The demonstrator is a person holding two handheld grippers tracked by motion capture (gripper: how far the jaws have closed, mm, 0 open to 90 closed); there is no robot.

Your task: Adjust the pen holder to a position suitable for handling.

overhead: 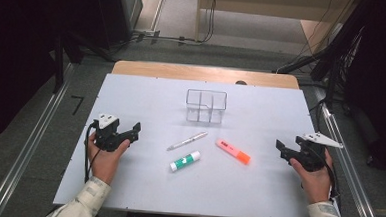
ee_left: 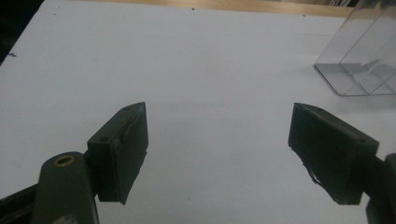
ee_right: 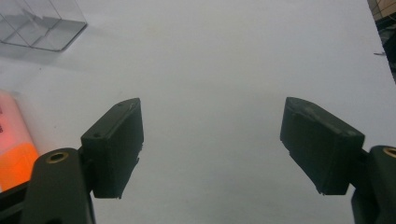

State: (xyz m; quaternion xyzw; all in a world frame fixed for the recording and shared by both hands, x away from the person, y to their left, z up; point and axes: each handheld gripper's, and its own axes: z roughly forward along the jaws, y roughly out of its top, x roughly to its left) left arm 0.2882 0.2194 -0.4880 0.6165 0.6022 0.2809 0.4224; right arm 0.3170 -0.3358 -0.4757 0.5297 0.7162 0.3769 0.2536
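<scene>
Holding both grippers low at the near side of the white-topped counter (overhead: 147, 91) — nothing in either one.

Left gripper (overhead: 129, 132): jaws spread wide, empty, aimed inward toward the counter's middle. Its own view shows only bare white surface between the jaws (ee_left: 217, 149), with the clear plastic divided box (ee_left: 362, 60) far off at upper right.

Right gripper (overhead: 282, 148): jaws also wide apart, empty, pointing inward from the right edge. In its view (ee_right: 212, 147) bare surface lies between the jaws; the orange-and-pink highlighter (ee_right: 14, 149) sits just outside the left-hand jaw, not touching it.

Things on the counter, high view:
- clear divided box (overhead: 206, 106) stands upright, back of centre
- silver-white pen (overhead: 187, 141) lies slanted in front of the box
- white glue stick with green label (overhead: 184, 160) lies just near of the pen, roughly parallel to it, apart from it
- highlighter (overhead: 233, 151) lies to the right of both — nearest the right gripper, still clear of it

All three loose items lie between the two grippers, outside the box.
</scene>
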